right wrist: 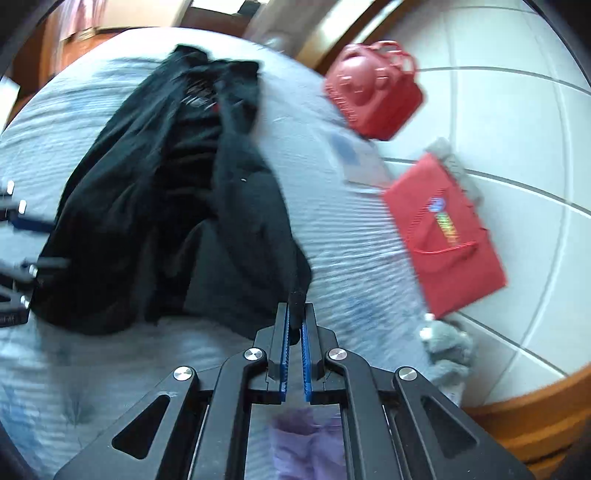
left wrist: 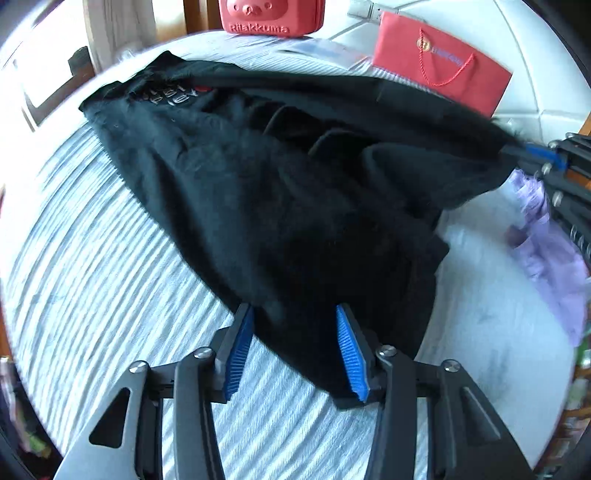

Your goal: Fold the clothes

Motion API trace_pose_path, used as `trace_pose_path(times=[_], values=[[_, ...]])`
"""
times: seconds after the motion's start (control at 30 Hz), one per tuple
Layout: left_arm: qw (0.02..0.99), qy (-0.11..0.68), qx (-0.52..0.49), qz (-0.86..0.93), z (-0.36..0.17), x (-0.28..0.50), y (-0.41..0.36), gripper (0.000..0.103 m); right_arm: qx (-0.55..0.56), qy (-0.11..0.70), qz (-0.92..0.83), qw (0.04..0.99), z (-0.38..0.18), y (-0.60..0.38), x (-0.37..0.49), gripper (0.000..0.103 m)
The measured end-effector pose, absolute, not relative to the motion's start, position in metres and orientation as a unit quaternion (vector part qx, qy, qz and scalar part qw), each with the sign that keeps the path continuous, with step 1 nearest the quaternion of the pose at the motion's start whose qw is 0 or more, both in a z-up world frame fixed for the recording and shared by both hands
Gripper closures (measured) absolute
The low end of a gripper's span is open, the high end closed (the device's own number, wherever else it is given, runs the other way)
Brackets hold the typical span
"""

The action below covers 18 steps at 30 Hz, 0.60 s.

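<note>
Black cotton garment [left wrist: 258, 192] with small printed chest logo lies crumpled across bed with pale blue-and-white striped sheet [left wrist: 92, 277]. Left tongs [left wrist: 295, 328] spread wide, blue ribbed pads either side of near hem; grip not evident. Right tongs [right wrist: 295, 325] narrow, clamped on bunched corner of black garment, fabric pulled taut. Red paper gift bag [left wrist: 443, 62] and red moulded bear-face case [left wrist: 271, 16] at far edge. Lilac cloth [left wrist: 546, 251] beside right tongs.

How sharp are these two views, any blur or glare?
Left wrist view: mostly sharp, black garment readable, far edges smeared, strong fisheye bending. Right wrist view: motion blur on the red paper bag and red case, floor tiles glaring white.
</note>
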<state>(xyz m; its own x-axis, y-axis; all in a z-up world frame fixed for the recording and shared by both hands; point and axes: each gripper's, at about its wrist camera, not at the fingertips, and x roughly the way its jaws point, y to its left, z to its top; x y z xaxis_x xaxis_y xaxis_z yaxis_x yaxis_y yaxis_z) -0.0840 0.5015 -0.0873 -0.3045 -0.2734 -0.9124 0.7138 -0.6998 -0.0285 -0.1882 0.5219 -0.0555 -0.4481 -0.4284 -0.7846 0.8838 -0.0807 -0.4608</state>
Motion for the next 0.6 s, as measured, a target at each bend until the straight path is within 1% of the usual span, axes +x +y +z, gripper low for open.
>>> trace_pose_path(times=[0.03, 0.07, 0.1, 0.2, 0.23, 0.33, 0.37, 0.5, 0.6], values=[[0.326, 0.227, 0.495, -0.772, -0.086, -0.083, 0.505, 0.056, 0.254, 0.482, -0.681, 0.489, -0.064, 0.523, -0.190, 0.087], [0.334, 0.234, 0.494, -0.768, -0.085, -0.082, 0.509, 0.056, 0.269, 0.480, -0.664, 0.506, -0.073, 0.525, -0.191, 0.074], [0.345, 0.241, 0.489, -0.764, -0.084, -0.081, 0.513, 0.056, 0.272, 0.481, -0.648, 0.525, -0.078, 0.530, -0.192, 0.072], [0.385, 0.252, 0.473, -0.752, -0.078, -0.079, 0.529, 0.056, 0.269, 0.451, -0.625, 0.578, -0.074, 0.544, -0.210, 0.066], [0.399, 0.259, 0.466, -0.746, -0.075, -0.077, 0.534, 0.056, 0.280, 0.428, -0.625, 0.590, -0.070, 0.550, -0.223, 0.064], [0.410, 0.295, 0.440, -0.742, -0.062, -0.075, 0.545, 0.056, 0.345, 0.328, -0.634, 0.609, -0.052, 0.571, -0.271, 0.063], [0.412, 0.298, 0.437, -0.742, -0.057, -0.081, 0.546, 0.056, 0.350, 0.311, -0.639, 0.611, -0.048, 0.576, -0.283, 0.060], [0.405, 0.295, 0.428, -0.752, -0.033, -0.100, 0.552, 0.056, 0.360, 0.302, -0.639, 0.608, -0.040, 0.580, -0.308, 0.059], [0.404, 0.281, 0.422, -0.761, -0.028, -0.105, 0.551, 0.056, 0.369, 0.304, -0.634, 0.608, -0.041, 0.578, -0.306, 0.058]])
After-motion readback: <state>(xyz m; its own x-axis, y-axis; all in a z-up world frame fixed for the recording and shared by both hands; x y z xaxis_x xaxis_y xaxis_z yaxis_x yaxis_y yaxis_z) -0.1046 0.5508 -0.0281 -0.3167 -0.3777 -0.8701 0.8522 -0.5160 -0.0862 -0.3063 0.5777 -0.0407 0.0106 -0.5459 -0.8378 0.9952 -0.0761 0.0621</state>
